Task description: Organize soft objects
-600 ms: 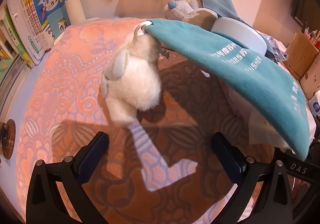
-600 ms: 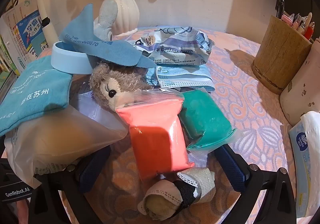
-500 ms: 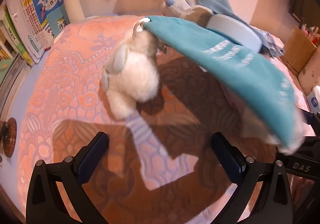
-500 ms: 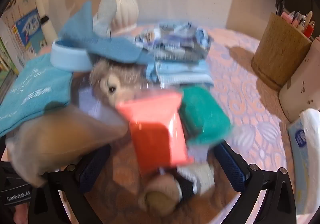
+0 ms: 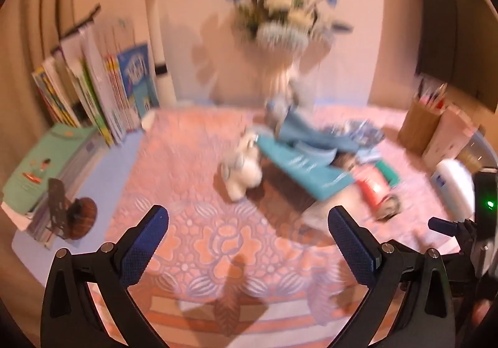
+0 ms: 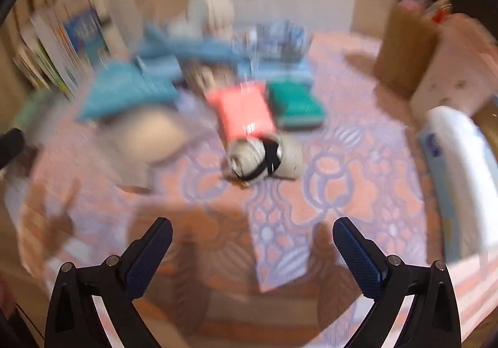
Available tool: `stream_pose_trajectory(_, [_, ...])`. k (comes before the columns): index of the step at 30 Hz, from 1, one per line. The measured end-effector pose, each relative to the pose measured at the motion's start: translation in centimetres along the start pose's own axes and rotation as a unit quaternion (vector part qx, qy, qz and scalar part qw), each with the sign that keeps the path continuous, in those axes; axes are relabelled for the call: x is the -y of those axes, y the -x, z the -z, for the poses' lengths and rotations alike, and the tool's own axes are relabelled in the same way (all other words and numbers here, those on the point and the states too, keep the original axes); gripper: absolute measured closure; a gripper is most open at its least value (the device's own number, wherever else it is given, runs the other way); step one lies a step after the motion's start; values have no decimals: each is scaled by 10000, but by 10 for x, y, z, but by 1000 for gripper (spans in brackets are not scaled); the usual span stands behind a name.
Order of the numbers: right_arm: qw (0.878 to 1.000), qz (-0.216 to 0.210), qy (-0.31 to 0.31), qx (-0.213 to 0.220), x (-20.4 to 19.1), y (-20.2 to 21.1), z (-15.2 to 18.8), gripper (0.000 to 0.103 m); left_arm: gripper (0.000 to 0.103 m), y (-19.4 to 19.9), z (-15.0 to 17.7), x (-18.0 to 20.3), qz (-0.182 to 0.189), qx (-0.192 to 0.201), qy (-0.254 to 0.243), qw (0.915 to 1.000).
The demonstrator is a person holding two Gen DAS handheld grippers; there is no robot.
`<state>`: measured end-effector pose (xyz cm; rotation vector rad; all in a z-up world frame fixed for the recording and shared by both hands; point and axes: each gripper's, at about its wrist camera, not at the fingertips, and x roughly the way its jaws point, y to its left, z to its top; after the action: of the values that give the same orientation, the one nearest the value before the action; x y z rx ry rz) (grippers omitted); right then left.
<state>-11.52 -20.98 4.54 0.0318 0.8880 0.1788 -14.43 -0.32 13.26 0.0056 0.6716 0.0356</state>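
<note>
The soft things lie in a loose heap toward the far middle of the counter [image 5: 186,161], which is covered by a pink patterned cloth: a white plush toy [image 5: 244,169] at the heap's left edge, a teal cloth [image 5: 306,172] draped beside it, then an orange-red packet [image 6: 244,113] with a green packet [image 6: 295,102] just to its right, and a rolled sock bundle [image 6: 264,158] nearest the front edge. Both views are blurred, so finer detail is unclear. My left hand-held gripper [image 5: 249,242] hangs over bare cloth well short of the heap, its jaws spread wide with nothing between them; my right hand-held gripper [image 6: 252,250] is likewise wide and empty, pointing toward the sock bundle. Books [image 5: 102,93] stand along the left edge, a vase of flowers [image 5: 281,68] at the back, a wooden pen holder [image 5: 418,127] at the right. I judge nothing is sorted yet; next I should pick one item, probably the nearest, and close on it.
</note>
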Motion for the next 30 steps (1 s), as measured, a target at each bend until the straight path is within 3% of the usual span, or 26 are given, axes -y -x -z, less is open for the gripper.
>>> stream_pose_trajectory(4, [9972,160,173,712,-5,50,-5,0,1,11,-4,14,45,164,170,9997])
stream_pose_trajectory(6, [9952,283,99,926,-10,61,-20,0,1,15,-5,23,29,253,227,9994])
stream_pose_trajectory(12, [9905,386,-21,1319,-12,98,-22,0,1,26,11,35,2,696,180,9974])
stream_pose_trajectory(19, [9951,424,-225,865,-9,68,-21,0,1,8,21,29,128,433,286,9986])
stream_pose_trajectory(30, [9957,458,-188,789,-17,61,-20,0,1,2,22,20,223,336,433,9982])
